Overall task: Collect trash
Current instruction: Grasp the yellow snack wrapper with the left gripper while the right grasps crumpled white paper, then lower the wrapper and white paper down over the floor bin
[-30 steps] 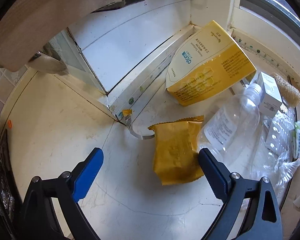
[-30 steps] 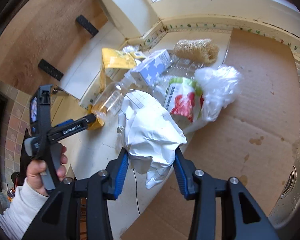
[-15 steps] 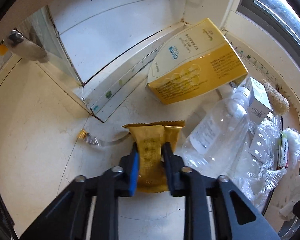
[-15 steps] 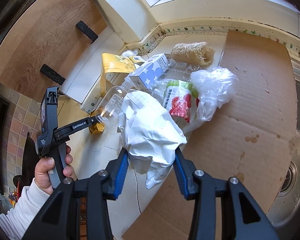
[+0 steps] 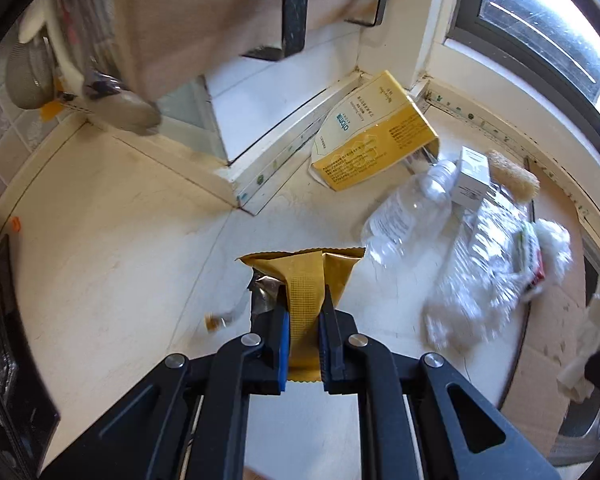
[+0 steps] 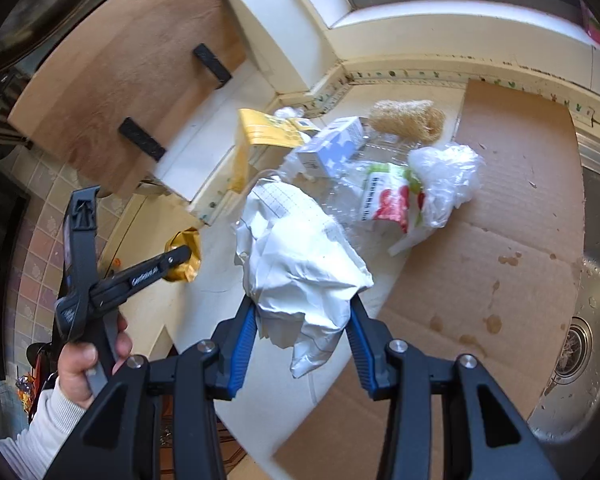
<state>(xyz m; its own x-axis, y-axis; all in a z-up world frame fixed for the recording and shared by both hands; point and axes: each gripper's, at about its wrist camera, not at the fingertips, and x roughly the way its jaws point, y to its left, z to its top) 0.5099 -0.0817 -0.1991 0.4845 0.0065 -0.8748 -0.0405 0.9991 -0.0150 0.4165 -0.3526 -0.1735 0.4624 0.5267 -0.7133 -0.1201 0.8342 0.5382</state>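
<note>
Gold wrapper (image 5: 305, 280) between left hand-held gripper (image 5: 303, 320) fingers

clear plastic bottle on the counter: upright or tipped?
Tipped. The clear plastic bottle lies on its side on the cream counter, cap end toward the yellow carton.

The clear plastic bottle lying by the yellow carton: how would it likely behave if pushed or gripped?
The clear plastic bottle lies on its side and looks empty, so it is probably light and apt to roll. Its thin walls would likely dent between the fingers, and the smooth surface may slip.
</note>
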